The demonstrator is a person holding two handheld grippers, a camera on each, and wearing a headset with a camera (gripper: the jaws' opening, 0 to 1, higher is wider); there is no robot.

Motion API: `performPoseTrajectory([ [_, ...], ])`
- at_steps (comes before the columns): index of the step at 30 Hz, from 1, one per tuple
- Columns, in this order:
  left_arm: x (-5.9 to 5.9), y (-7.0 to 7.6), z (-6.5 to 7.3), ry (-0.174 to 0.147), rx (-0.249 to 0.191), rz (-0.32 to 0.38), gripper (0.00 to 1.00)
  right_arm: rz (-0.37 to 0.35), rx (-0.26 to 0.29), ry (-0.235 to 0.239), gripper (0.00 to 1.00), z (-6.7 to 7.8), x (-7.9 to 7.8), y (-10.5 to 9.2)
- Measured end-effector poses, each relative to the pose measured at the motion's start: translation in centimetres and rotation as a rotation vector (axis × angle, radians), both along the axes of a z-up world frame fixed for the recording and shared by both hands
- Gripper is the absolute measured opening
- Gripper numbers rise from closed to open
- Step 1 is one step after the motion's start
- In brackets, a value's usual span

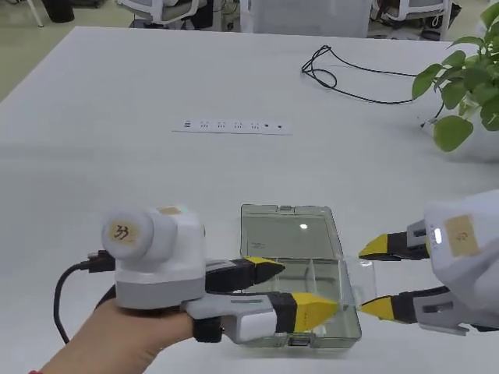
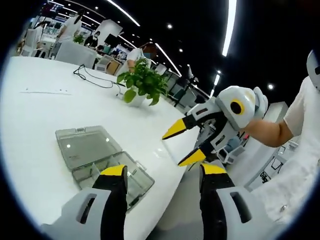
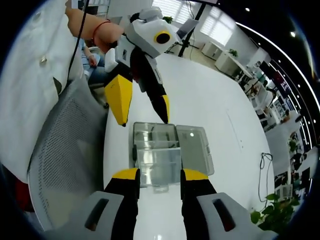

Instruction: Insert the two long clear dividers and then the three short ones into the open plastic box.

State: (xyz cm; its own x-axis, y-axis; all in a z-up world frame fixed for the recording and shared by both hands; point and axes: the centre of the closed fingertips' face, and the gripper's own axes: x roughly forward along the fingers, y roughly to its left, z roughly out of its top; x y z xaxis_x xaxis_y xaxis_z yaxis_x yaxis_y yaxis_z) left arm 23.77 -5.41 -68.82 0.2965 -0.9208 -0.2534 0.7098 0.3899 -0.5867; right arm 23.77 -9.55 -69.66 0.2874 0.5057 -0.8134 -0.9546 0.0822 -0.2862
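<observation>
Left gripper (image 1: 295,290) and right gripper (image 1: 374,279) hovered at the open plastic box (image 1: 288,234) on the white table (image 1: 117,117); both jaws gaped, empty.

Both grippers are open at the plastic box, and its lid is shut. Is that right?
No: the lid is open, lying flat on the table on the far side of the plastic box, as the head view shows. The left gripper and right gripper are open at the box, as stated.
</observation>
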Motion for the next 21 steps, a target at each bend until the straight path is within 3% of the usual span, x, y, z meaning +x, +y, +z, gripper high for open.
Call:
performPoseTrajectory([
  [2,-0.2,-0.4,0.0,0.015,-0.012,0.001,0.51,0.009,0.004,-0.003,0.33,0.1,-0.2,0.5],
  [8,-0.3,-1.1,1.0,0.087,-0.113,0.037,0.39,0.033,0.006,-0.015,0.33,0.4,-0.4,1.4],
  [14,-0.2,-1.1,0.6,0.125,-0.126,0.051,0.28,0.046,0.017,-0.023,0.33,0.9,-0.6,2.2],
  [16,-0.4,-1.2,0.5,0.155,-0.137,0.051,0.26,0.054,0.021,-0.027,0.33,1.1,-0.8,2.5],
  [21,-0.6,-1.2,0.6,0.174,-0.163,0.049,0.14,0.055,0.032,-0.031,0.33,1.4,-0.8,3.0],
])
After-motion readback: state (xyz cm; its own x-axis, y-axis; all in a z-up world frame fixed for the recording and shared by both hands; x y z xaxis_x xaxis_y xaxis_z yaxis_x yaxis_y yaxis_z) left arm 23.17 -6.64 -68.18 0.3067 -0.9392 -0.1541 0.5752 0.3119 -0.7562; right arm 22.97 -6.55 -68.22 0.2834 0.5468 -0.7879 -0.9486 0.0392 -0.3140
